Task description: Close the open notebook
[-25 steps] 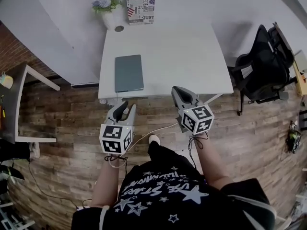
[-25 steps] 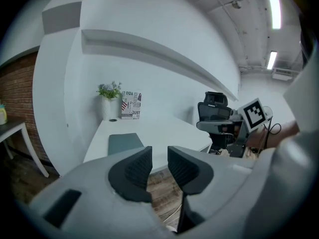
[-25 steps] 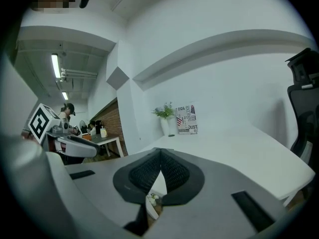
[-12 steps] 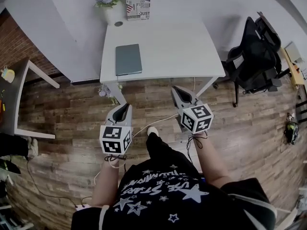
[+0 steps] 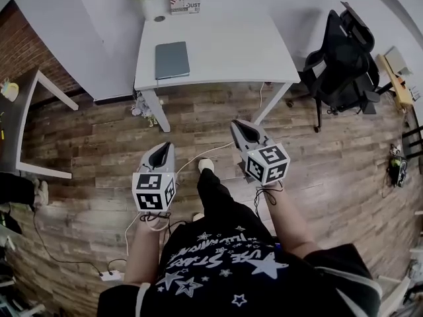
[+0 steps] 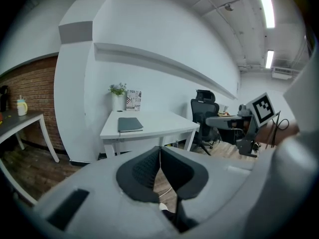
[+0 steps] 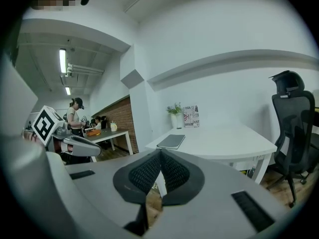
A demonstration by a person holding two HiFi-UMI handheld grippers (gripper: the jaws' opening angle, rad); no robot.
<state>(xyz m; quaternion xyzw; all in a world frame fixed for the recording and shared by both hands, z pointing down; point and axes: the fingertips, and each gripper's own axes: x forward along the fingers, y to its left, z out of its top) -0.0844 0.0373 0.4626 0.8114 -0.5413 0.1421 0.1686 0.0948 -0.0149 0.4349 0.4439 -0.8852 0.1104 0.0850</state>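
Nearest us, we hold the left gripper and the right gripper low over the wooden floor, each with jaws pressed together on nothing, since we judge nothing is left to grasp. Far beyond them, the notebook lies flat, cover shut, on the left part of the white table.

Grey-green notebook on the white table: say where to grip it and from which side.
Probably the near short edge of the closed grey-green notebook, coming in low from the front of the white table: it lies flat, that edge close to the table's front edge.
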